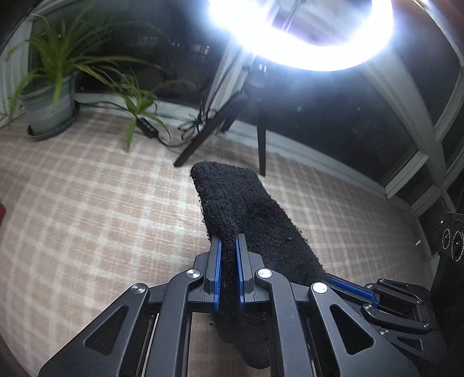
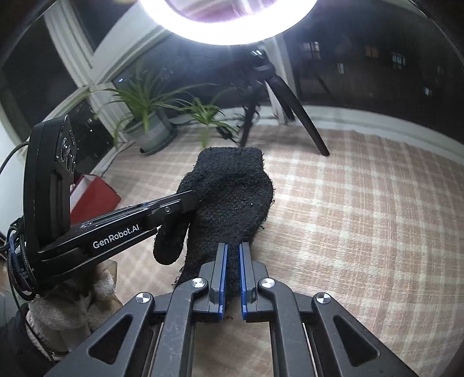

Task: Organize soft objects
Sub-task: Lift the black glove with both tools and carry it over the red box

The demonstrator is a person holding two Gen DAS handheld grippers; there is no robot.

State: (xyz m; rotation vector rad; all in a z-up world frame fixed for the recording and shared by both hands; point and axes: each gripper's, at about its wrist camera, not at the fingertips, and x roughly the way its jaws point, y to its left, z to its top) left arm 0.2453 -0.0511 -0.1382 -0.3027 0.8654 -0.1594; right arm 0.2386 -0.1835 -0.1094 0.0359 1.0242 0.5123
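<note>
- The left gripper (image 1: 229, 246) is clamping a black knitted glove (image 1: 232, 203) between its blue pads, jaws drawn narrow on the fabric.
- The right gripper (image 2: 233, 252) is pinching the same glove (image 2: 229, 191) at its near edge, jaws likewise narrow on the knit.
- The glove is hanging clear of the checked cloth (image 1: 87, 208), held between the two tools; it is not appearing to touch the surface, though the underside is hidden.
- In the right wrist view the left gripper (image 2: 191, 200) is entering from the left side and gripping near the thumb, so the two holds are sitting on neighbouring edges of the piece.
- The glove's long axis is running away from both tools, cuff end pointing toward the ring light (image 2: 229, 23) and tripod (image 2: 290, 104).
- Judgement: neither hand is nearer; any lay-down or fold is turning on keeping the two grips spread along that near edge.
- A potted plant (image 1: 49, 95) is standing well apart at the far left.
</note>
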